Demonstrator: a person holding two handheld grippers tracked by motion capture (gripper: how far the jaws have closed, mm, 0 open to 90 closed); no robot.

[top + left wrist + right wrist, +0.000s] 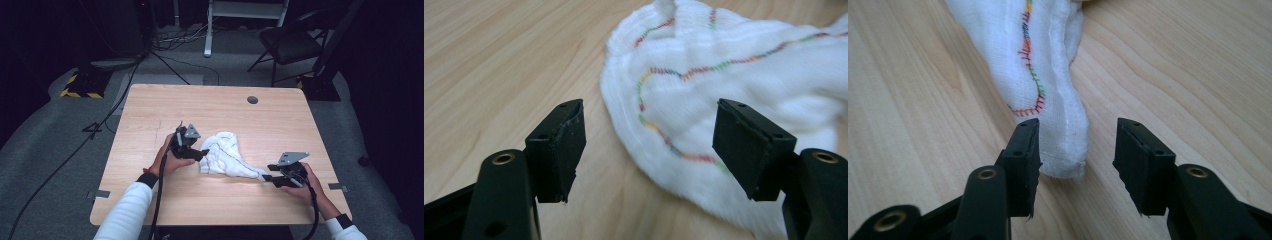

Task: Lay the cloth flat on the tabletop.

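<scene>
A white cloth [226, 155] with a wavy multicoloured stitched line lies bunched on the wooden table [215, 107], one corner stretched toward the right. My left gripper [202, 154] sits at the cloth's left edge. In the left gripper view its jaws stand apart over the cloth's [734, 85] rounded edge, pads [569, 145] off the fabric. My right gripper [266, 172] is at the stretched corner. In the right gripper view the cloth's [1048, 65] tip lies between the spread jaws, against the left pad [1023, 160] and clear of the right one.
A round dark grommet [252, 99] sits in the table near its far edge. Beyond the table are a black chair [290, 42], a white frame [245, 15], cables on the grey floor and a yellow-black striped base [80, 85].
</scene>
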